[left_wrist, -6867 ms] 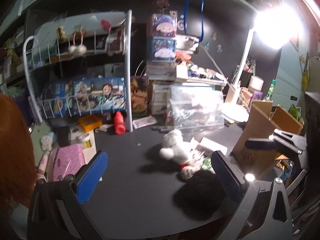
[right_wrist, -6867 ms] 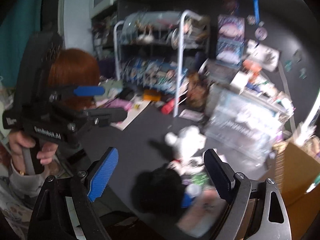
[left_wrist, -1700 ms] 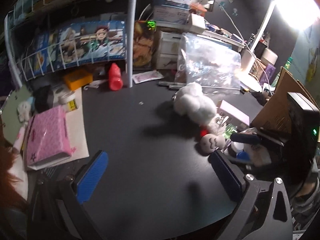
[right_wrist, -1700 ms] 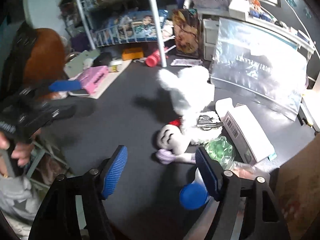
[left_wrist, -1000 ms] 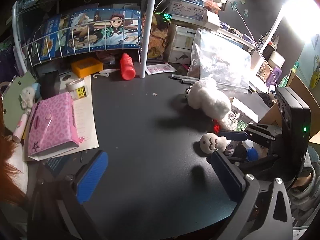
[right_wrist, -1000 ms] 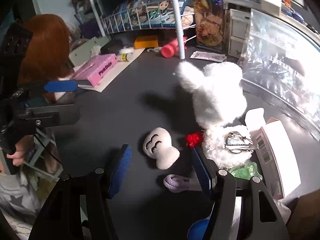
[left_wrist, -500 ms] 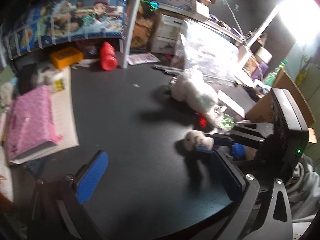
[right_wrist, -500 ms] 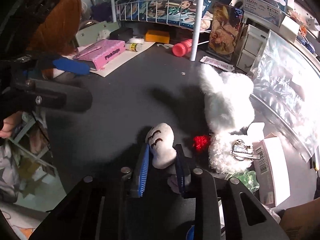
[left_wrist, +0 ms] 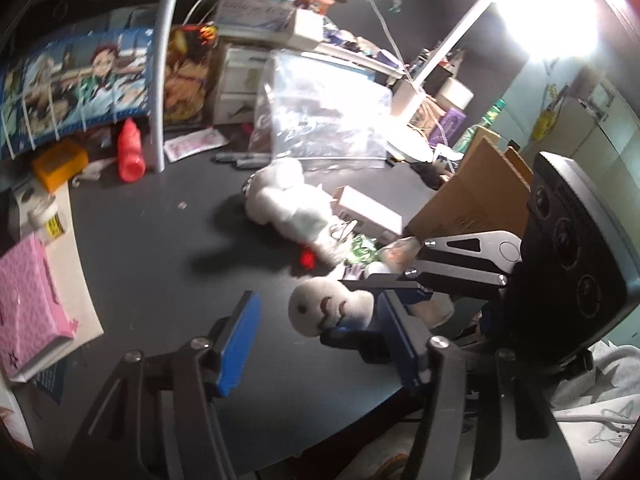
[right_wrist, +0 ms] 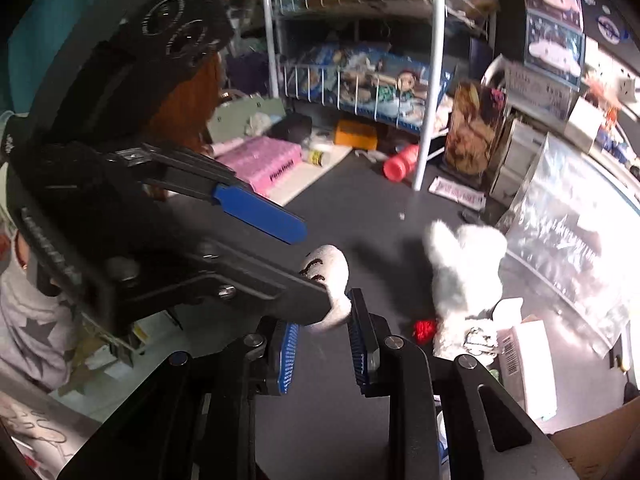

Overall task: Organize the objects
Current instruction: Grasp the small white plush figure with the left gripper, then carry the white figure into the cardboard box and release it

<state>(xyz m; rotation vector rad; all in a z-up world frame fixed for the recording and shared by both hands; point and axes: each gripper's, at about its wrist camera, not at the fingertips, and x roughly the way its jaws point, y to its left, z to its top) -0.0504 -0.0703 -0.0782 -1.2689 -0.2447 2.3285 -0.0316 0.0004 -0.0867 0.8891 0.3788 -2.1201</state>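
Observation:
A small white plush figure with a drawn face (left_wrist: 326,306) is held above the black desk (left_wrist: 160,272). My right gripper (right_wrist: 324,342) is shut on its body, and the figure shows there too (right_wrist: 330,280). My left gripper (left_wrist: 316,344) is open, its blue pads either side of the figure's head without gripping it. A larger white plush rabbit (left_wrist: 288,204) lies behind on the desk, also in the right wrist view (right_wrist: 464,268).
A cardboard box (left_wrist: 476,200) stands at the right. A clear plastic bag (left_wrist: 324,112), a white carton (left_wrist: 368,212), a red bottle (left_wrist: 130,152), an orange box (left_wrist: 60,162), a pink case (left_wrist: 28,292) and a wire rack (right_wrist: 372,76) surround the desk.
My right gripper closed on the small plush figure and lifted it off the desk. My left gripper moved in and narrowed, so the figure now sits between its pads.

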